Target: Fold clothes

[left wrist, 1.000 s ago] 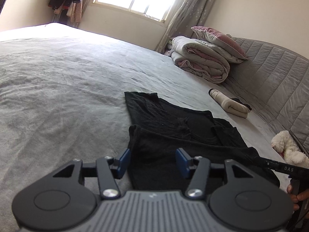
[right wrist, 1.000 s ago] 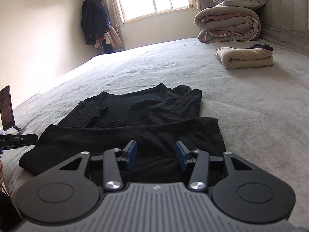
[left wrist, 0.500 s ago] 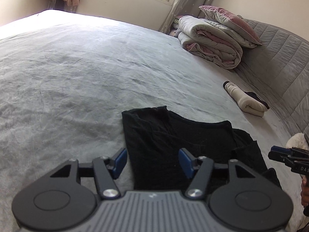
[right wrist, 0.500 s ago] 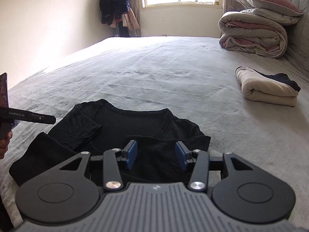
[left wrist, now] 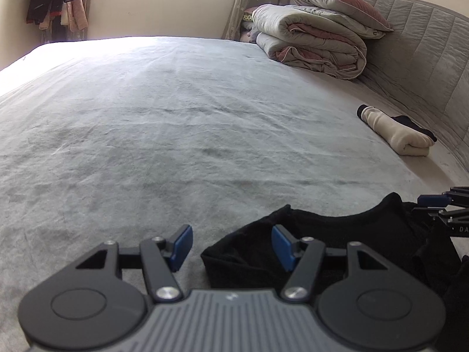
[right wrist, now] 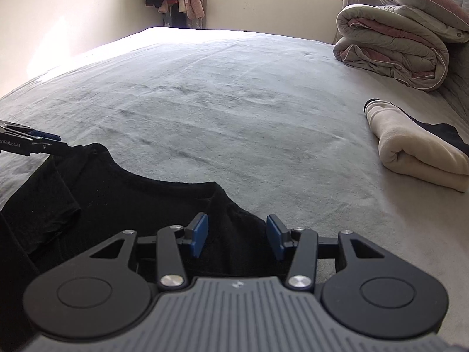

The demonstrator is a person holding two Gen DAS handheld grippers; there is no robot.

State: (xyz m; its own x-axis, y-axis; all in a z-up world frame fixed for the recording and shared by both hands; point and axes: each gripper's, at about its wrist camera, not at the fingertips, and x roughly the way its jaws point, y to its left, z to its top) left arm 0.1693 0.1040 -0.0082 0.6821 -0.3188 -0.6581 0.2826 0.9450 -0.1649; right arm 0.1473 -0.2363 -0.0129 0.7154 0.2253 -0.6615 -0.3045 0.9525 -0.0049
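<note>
Clothes first: one black shirt point(right wrist: 123, 202) lay on the grey bed point(left wrist: 181, 123), and a second ago both cameras showed far more of it; both claws had since come forward to its collar end. Its lower half was cut off. Folded quilt point(left wrist: 316, 44), one; cream roll point(right wrist: 416, 152), one. Left claw point(left wrist: 231, 248) gaped wide, empty; right claw point(right wrist: 237, 236) likewise, above the shirt.
</note>
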